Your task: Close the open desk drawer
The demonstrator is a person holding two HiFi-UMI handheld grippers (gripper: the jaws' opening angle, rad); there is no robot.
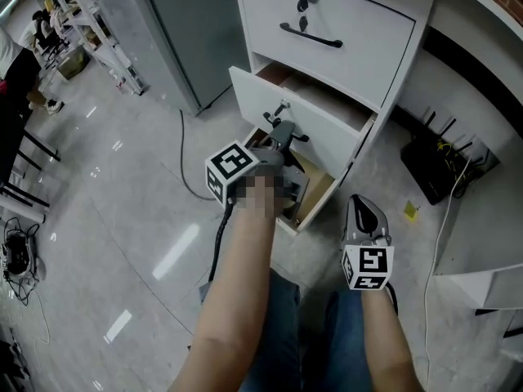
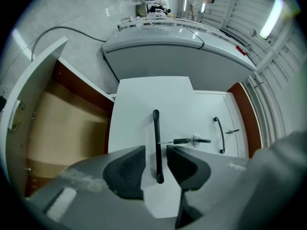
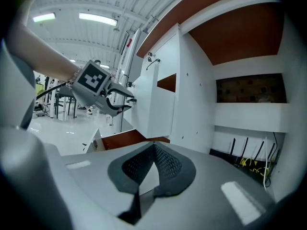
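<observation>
Left gripper (image 2: pixel 156 148) straddles the handle (image 2: pixel 156 123) of the partly open middle drawer (image 1: pixel 327 133), jaws spread, not gripping; right gripper (image 3: pixel 153 147) idles pinched shut. Closing seems underway; next, push the front squarely home

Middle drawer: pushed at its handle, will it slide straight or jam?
Likely straight: the handle sits mid-front, between the open left tongs. Middle drawer looks rigid and probably light; what shows inside looks empty.
</observation>
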